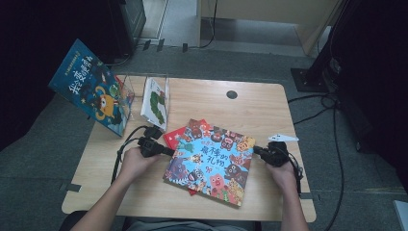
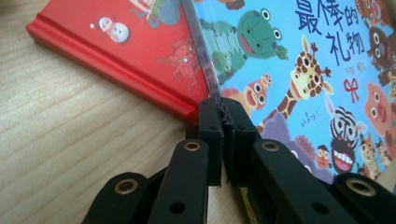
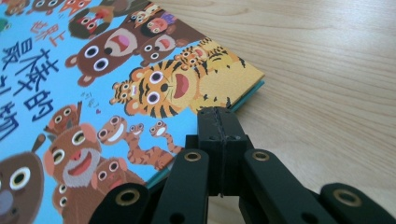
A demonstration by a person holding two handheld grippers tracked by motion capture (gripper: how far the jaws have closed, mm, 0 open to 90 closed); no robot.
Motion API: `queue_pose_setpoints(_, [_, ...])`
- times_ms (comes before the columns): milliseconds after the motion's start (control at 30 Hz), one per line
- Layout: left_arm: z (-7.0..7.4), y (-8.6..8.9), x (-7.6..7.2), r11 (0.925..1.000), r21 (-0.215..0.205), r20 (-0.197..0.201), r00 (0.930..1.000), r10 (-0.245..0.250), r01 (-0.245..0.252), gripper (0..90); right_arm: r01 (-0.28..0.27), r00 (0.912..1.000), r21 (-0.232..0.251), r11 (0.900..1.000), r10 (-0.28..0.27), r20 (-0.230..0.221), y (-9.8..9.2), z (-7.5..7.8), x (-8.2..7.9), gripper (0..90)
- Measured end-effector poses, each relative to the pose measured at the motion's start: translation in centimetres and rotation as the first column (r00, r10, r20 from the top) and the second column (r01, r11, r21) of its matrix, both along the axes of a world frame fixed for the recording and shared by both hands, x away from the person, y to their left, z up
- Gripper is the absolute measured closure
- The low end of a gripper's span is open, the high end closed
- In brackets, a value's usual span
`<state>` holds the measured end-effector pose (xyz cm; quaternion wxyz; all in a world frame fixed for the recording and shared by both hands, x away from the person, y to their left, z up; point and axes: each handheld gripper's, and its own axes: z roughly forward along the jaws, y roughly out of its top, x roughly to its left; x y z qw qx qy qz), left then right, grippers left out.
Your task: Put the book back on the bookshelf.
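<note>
A blue picture book (image 1: 207, 161) with cartoon animals lies flat on a red book (image 1: 174, 136) near the table's front. My left gripper (image 1: 169, 151) is shut, and its tips rest against the blue book's left spine edge. In the left gripper view the closed tips (image 2: 224, 105) meet the spine of the blue book (image 2: 289, 56), just past the red book (image 2: 140, 51). My right gripper (image 1: 256, 150) is shut against the book's right edge. In the right gripper view its tips (image 3: 218, 112) touch the edge below the tiger on the blue cover (image 3: 93, 93). Nothing is between either pair of jaws.
A clear stand (image 1: 126, 91) at the back left of the wooden table (image 1: 260, 110) holds an upright white book (image 1: 155, 102). A dark blue book (image 1: 91, 86) leans against the stand's left side. A round cable hole (image 1: 232, 94) sits near the back edge.
</note>
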<state>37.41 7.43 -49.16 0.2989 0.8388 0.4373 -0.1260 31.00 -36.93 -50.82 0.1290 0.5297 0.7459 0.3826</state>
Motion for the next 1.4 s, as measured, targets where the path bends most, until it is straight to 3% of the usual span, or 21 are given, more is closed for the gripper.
queue_pose_setpoints(133, [0.3,0.1,-0.5,1.0,0.006,0.022,0.9997,0.002,-0.003,88.8,0.013,0.9998,0.01,1.0,-0.013,-0.017,0.6,0.1,0.8,90.0])
queue_pose_setpoints(267, [0.2,0.4,-0.9,0.9999,0.003,0.017,0.9998,0.012,-0.012,88.5,0.005,1.0,-0.001,1.0,-0.005,0.006,1.2,0.0,1.3,90.0])
queue_pose_setpoints(1400, [0.4,1.5,-4.1,0.9985,0.003,0.037,0.9978,0.054,-0.054,88.5,0.025,0.9997,-0.011,1.0,-0.025,0.001,4.6,0.1,5.7,90.0])
